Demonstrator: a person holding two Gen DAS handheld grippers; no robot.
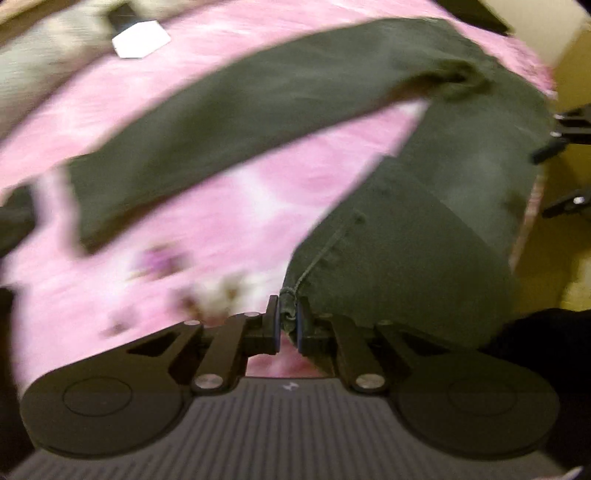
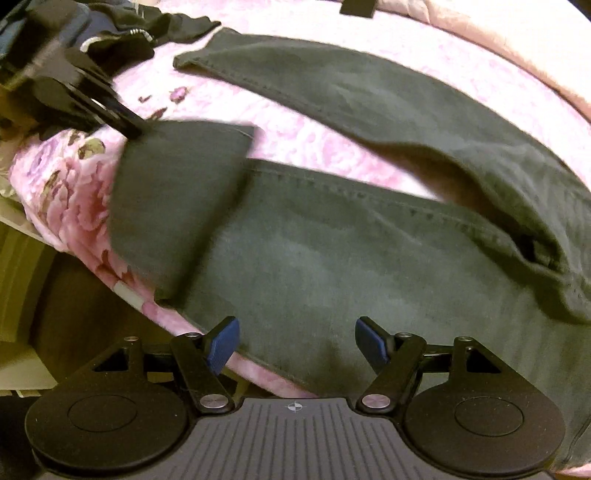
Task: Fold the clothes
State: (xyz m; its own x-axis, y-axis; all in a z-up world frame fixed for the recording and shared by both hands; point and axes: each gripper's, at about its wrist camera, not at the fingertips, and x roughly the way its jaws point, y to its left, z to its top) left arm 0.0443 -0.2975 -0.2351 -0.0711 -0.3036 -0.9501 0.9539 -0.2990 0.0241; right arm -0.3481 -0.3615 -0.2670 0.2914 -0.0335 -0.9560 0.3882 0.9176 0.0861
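Dark olive trousers (image 2: pixel 332 266) lie spread on a pink flowered bedspread (image 2: pixel 295 136), their two legs forming a V. My left gripper (image 1: pixel 287 321) is shut on the hem corner of the near leg (image 1: pixel 406 240). In the right wrist view the left gripper (image 2: pixel 133 129) holds that hem lifted and folded back over the leg. The far leg (image 1: pixel 258 122) lies flat across the bed. Just above the near leg's upper part, by the bed's edge, my right gripper (image 2: pixel 297 343) hangs open, with cloth under its blue pads (image 2: pixel 221 347) and nothing gripped.
A heap of dark clothes (image 2: pixel 122 29) lies at the far left of the bed. A white paper (image 1: pixel 140 38) and a pale grey cloth (image 1: pixel 37 62) lie beyond the far leg. The bed's edge (image 2: pixel 125 291) drops to a yellowish floor (image 2: pixel 55 295).
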